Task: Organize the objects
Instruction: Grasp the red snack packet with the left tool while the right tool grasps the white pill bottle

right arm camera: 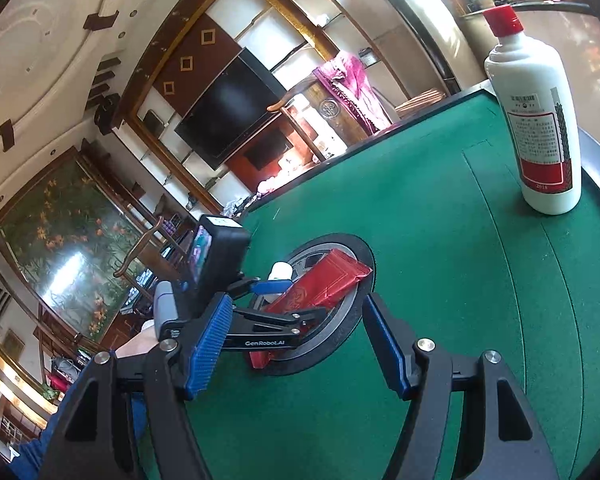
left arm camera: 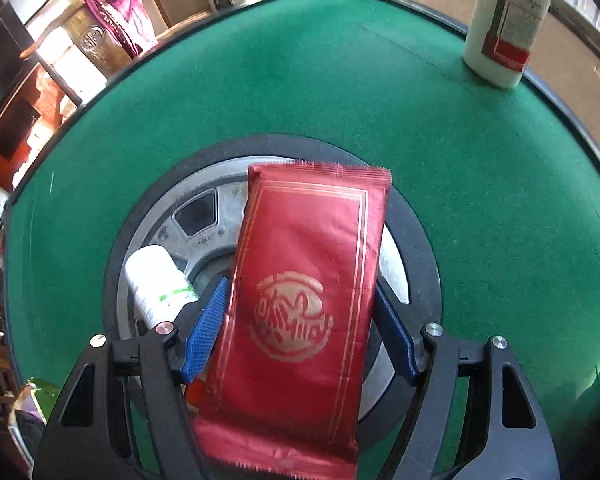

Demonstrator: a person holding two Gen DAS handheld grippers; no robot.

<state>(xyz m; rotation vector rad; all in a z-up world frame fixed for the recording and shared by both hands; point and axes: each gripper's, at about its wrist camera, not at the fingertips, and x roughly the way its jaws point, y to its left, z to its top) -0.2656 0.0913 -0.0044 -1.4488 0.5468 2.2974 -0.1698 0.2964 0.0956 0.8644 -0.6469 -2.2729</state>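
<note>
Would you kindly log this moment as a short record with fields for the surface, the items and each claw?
surface: green felt table with a round metal hub at its centre
red packet: lies between the left claw's blue pads, over the hub; whether the pads press on it cannot be told
small white bottle: on the hub, beside the packet
large white bottle: upright, red cap, near the table edge
left claw: around the packet
right claw: open, empty, apart from the items
</note>
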